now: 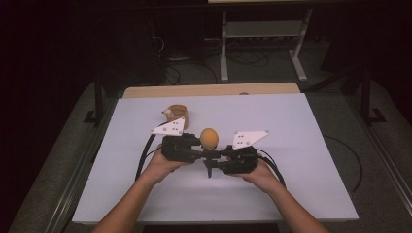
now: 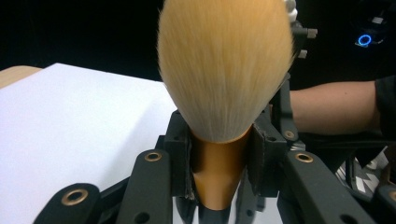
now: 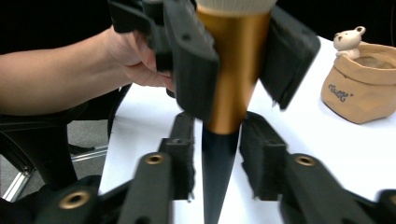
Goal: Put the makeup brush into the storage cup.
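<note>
— Brush handling, then: what sort of thing is it to hold?

— Light, I'd judge. The makeup brush (image 1: 209,141) is held up above the white table (image 1: 301,160), between the two hands, bristles up and its dark pointed handle (image 3: 215,177) hanging down. The bristle head (image 2: 224,65) is a soft, fluffy dome that would splay or bend under any squeeze, so that is no place for a jaw.

— So where should it be taken?

— On the gold metal collar (image 2: 218,172) just beneath the bristles. It is stiff, though smooth and tapered (likely slippery, and a cone tends to slide out of a pinch). The left gripper (image 2: 219,161) is clamped there now, its pads pressing both sides of the collar.

— And the right gripper?

— The right gripper (image 3: 217,161) sits lower, its jaws either side of the dark handle with a visible gap on each side, so it looks released and the brush rests on the left grip alone.

— Is the handle a worse spot?

— Probably. It narrows to a thin point, so pads find less to bite on, and the weight of the head above could tip it.

— Anything nearby to mind?

— A tan pouch-shaped pot (image 1: 177,115) with a small bear figure (image 3: 348,38) on its rim stands behind the left gripper, apart from the brush.
</note>
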Demonstrator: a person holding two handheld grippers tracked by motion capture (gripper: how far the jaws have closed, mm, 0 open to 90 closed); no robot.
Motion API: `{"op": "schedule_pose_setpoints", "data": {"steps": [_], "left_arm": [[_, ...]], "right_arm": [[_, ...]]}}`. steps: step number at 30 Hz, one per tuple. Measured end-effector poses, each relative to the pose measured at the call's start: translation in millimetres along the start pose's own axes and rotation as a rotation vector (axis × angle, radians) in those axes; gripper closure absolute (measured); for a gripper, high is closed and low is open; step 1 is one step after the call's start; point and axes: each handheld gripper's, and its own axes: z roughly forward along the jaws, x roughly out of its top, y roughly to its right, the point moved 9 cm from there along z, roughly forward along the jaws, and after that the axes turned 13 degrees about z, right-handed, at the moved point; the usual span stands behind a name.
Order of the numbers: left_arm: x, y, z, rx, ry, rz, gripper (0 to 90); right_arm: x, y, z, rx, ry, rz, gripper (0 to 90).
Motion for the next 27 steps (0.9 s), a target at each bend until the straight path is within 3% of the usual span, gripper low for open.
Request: {"op": "schedule_pose_setpoints", "data": {"steps": [6,12,20,27], "left_arm": [[1.7,-5.8,-7.4,0.037,0.010,-0.001,65.4],[3.2,-13.9,-17.3,0.089,0.011,-0.005,65.4],[1.7,-24.8,-30.0,0.159,0.007,-0.019,65.5],[0.4,-32.7,-39.6,0.204,0.004,-0.034,65.5]], "right_arm": [[1.3,5.5,-1.8,-0.025,0.017,0.013,43.1],[1.7,13.9,-4.7,-0.086,0.030,0.037,26.2],[2.3,24.3,-15.4,-0.150,0.051,0.068,15.5],[1.1,32.6,-28.6,-0.207,0.082,0.076,13.2]]}}
